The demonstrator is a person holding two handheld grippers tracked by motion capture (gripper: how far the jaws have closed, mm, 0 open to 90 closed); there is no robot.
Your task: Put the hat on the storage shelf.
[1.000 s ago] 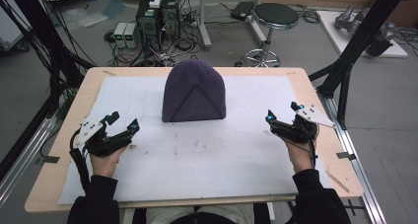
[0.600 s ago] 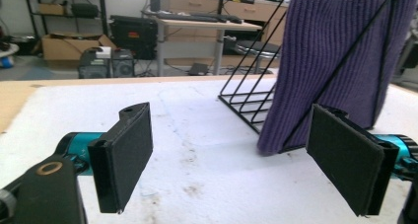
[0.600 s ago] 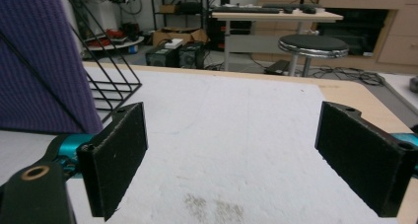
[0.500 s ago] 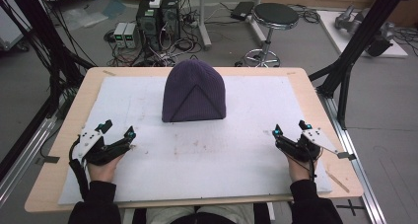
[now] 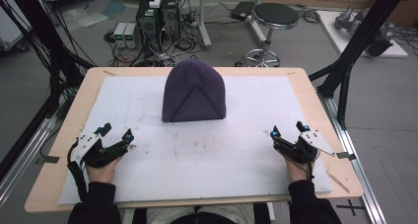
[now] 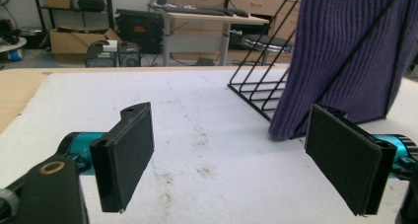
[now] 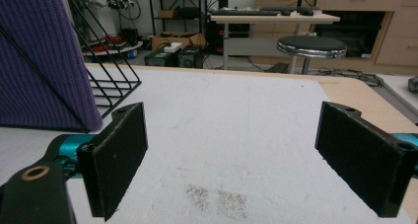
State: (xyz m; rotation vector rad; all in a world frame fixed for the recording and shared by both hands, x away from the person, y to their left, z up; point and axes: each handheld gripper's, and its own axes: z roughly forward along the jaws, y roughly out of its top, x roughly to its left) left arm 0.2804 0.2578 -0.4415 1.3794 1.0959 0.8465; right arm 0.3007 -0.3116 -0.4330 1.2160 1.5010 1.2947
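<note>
my left gripper [image 5: 114,136] and right gripper [image 5: 288,131] sit near the front corners of the white mat [image 5: 236,160], both with jaws spread wide and nothing between them. the purple hat [image 5: 194,92] stands on a black wire rack [image 6: 256,88] at the far middle of the mat, well apart from both grippers.
</note>
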